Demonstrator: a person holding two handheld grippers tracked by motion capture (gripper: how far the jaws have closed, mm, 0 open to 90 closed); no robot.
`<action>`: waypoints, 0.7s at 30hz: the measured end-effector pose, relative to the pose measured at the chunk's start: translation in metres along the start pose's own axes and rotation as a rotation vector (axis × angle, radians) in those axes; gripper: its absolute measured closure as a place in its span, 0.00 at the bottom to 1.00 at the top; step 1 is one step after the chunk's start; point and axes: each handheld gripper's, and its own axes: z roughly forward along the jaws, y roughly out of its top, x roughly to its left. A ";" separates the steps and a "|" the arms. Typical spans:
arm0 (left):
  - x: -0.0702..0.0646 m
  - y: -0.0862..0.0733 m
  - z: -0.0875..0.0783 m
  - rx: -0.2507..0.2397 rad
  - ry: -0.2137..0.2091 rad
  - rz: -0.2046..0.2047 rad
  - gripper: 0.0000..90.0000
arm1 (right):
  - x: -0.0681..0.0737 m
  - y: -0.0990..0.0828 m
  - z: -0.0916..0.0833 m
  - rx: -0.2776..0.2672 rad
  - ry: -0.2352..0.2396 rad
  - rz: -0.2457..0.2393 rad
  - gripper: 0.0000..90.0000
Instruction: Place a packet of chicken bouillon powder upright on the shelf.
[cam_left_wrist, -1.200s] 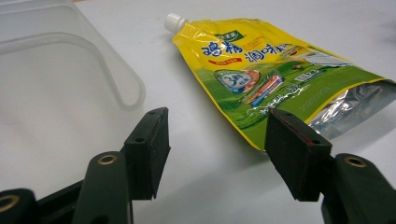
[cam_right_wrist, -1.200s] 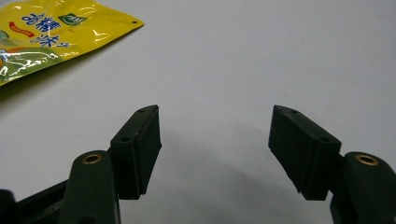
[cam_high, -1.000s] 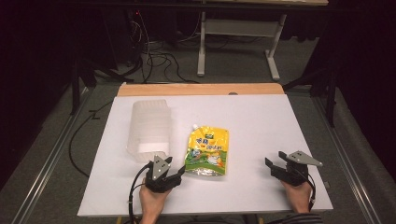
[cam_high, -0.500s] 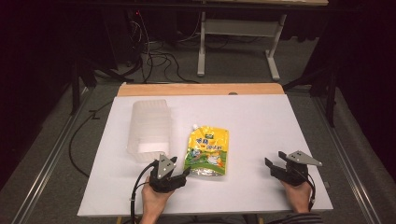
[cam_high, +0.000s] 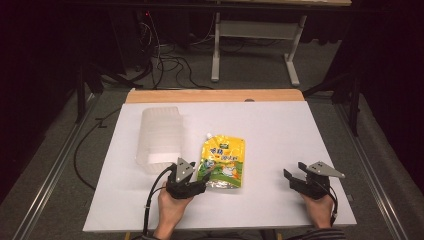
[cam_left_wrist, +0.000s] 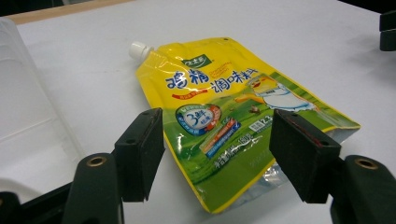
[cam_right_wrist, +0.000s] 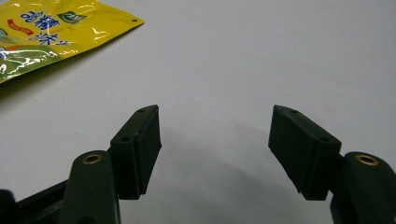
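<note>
A yellow and green spouted pouch (cam_high: 223, 162) lies flat on the white table (cam_high: 280, 130), its white cap pointing away from me. In the left gripper view the pouch (cam_left_wrist: 224, 107) stretches away from the jaws, and its near corner lies between them. My left gripper (cam_high: 199, 181) is open at that near left corner, and its pads (cam_left_wrist: 140, 149) do not press on the pouch. My right gripper (cam_high: 290, 178) rests near the table's front right, open, with bare table between its fingers (cam_right_wrist: 301, 149). A corner of the pouch (cam_right_wrist: 56, 28) shows far to its left.
A clear plastic container (cam_high: 160, 137) lies on the table just left of the pouch, and its wall (cam_left_wrist: 28, 107) stands close to my left jaw. A wooden strip (cam_high: 215, 95) edges the table's far side. Cables and a desk frame (cam_high: 250, 45) are on the floor beyond.
My left gripper has shifted a little to the right and up, closer to the pouch's near corner. The pouch and the right gripper have stayed put.
</note>
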 end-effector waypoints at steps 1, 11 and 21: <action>0.000 0.001 0.001 0.002 0.002 -0.001 0.40 | 0.000 0.000 0.000 -0.001 0.000 -0.001 0.39; 0.001 0.015 0.021 0.083 -0.004 -0.044 0.39 | 0.001 0.000 0.000 0.002 -0.005 -0.004 0.39; 0.005 0.035 0.043 0.170 0.008 -0.085 0.32 | 0.001 0.000 0.000 0.000 -0.006 -0.012 0.38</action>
